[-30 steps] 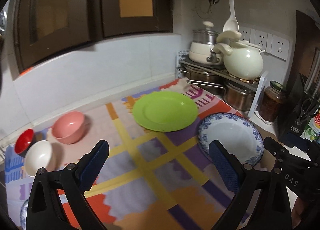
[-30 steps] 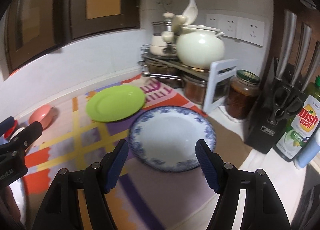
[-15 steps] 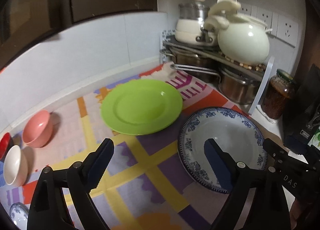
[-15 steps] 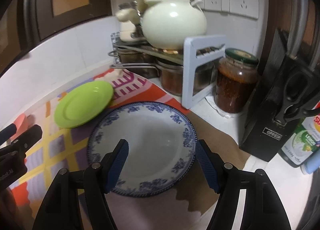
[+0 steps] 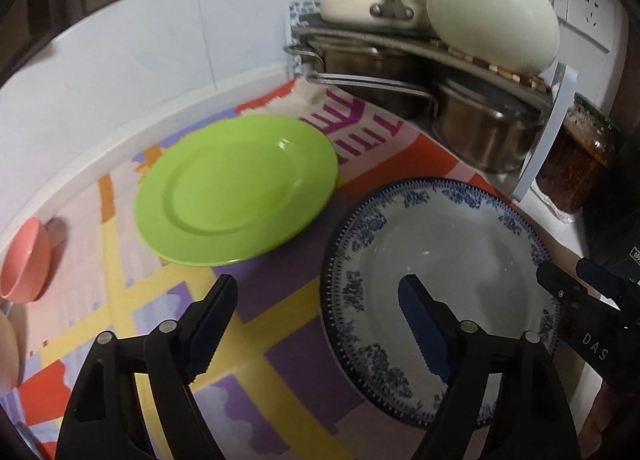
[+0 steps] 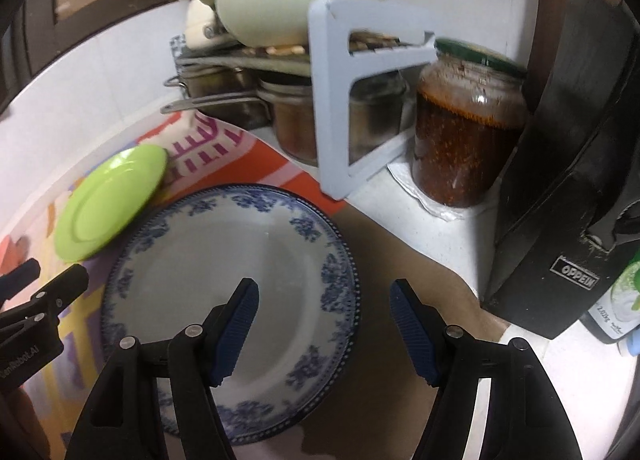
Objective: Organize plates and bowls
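Observation:
A blue-and-white plate [image 5: 452, 244] [image 6: 224, 252] lies flat on the patterned mat [image 5: 256, 344]. My left gripper [image 5: 318, 312] hovers over the plate's left rim, which lies between its jaws; they are closing and the pads do not touch it. My right gripper [image 6: 324, 316] straddles the plate's right rim the same way, closing slightly and clear of it. Each gripper shows in the other's view, the right gripper [image 5: 592, 300] and the left gripper [image 6: 40, 300]. A green plate [image 5: 236, 192] [image 6: 108, 204] lies behind, to the left. A pink bowl [image 5: 24, 260] sits far left.
A corner rack with a white side frame [image 6: 332, 100] holds steel pots [image 5: 480, 136] and a cream pot [image 5: 492, 8] on top. A jar of red sauce [image 6: 468, 132], a black knife block [image 6: 568, 180] and a soap bottle [image 6: 616, 300] stand to the right.
Both grippers have moved forward and down toward the blue-and-white plate, which now fills more of each view. The left jaws have narrowed clearly, the right ones slightly.

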Available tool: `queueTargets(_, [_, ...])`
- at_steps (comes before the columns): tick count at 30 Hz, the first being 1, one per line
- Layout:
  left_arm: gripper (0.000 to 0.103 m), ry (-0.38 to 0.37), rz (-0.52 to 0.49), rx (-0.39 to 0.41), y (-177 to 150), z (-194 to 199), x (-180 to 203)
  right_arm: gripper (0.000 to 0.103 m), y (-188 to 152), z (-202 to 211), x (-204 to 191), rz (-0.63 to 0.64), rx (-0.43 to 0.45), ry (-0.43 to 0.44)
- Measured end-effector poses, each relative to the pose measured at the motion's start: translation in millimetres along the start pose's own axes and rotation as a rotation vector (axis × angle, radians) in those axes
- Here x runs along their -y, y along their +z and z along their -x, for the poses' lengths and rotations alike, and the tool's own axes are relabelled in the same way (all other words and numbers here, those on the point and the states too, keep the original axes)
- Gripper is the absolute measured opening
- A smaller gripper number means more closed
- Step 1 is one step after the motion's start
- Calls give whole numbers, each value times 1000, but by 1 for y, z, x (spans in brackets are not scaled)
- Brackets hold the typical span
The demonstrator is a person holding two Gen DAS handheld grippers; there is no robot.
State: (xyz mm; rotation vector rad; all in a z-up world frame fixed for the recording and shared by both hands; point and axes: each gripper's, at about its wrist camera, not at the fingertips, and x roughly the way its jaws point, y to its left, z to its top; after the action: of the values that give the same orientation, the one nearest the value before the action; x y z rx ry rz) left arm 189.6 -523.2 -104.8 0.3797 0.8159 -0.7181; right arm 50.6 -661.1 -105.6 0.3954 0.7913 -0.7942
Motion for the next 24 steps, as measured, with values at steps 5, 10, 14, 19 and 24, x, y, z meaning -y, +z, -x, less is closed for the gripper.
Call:
queueTargets(5, [76, -32, -6, -33, 5, -16, 6, 62, 3, -16, 5, -18, -47, 15])
queueTargets(10, [70, -56, -6, -72, 10, -31, 11, 57, 6, -27, 9, -20, -89, 25])
queueTargets(14, [66, -59, -17, -91, 11, -40, 15, 53, 7, -34, 12, -29, -108, 23])
queueTargets(19, [61, -71, -34, -111, 12, -45, 21, 49, 9, -40, 14, -30, -131, 34])
queueTargets(24, [52, -80, -33, -135, 13, -51, 22, 47, 11, -44, 14, -9, -137, 32])
